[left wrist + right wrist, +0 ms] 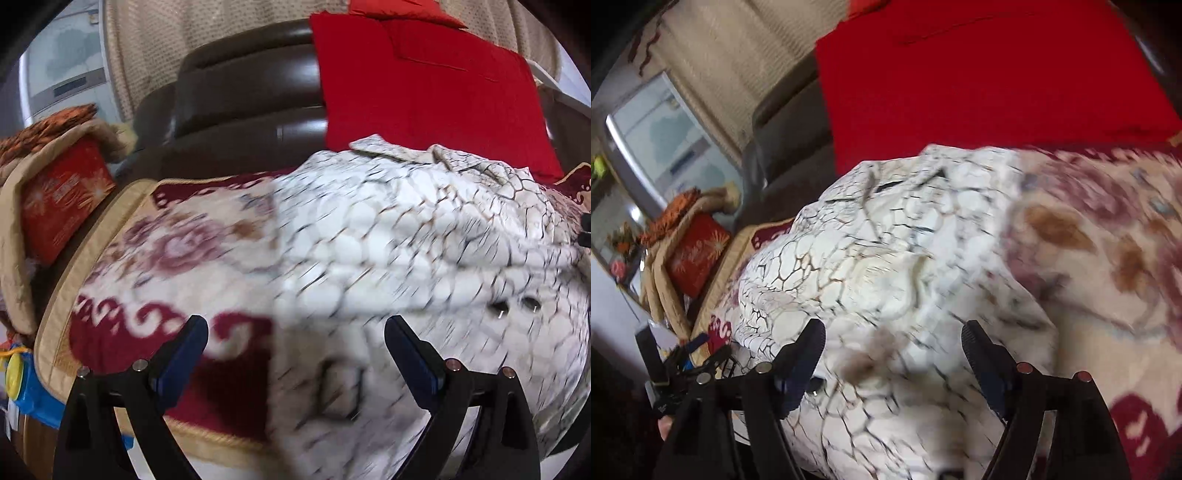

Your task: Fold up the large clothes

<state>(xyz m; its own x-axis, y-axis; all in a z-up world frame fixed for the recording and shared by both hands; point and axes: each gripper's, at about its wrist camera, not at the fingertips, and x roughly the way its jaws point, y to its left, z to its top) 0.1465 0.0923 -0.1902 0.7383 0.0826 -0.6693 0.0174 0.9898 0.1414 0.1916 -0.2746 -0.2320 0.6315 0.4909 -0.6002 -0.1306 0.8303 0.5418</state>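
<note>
A white garment with a brown crackle pattern (406,229) lies bunched on the sofa's maroon and cream floral cover (177,243). My left gripper (295,328) hovers over the garment's left edge, its blue-padded fingers (192,339) wide apart and gripping nothing. In the right wrist view the same garment (857,258) fills the middle, with the floral cover (1108,240) to its right. My right gripper (894,328) stands open just above the cloth, and the fabric beneath it is blurred. Two dark buttonholes (515,306) show near the garment's right side.
A red cloth (424,85) hangs over the dark brown leather sofa back (240,92). A red box (62,199) under a beige blanket sits at the left end. A blue and yellow toy (18,384) lies at the lower left. Beige curtains (731,55) hang behind.
</note>
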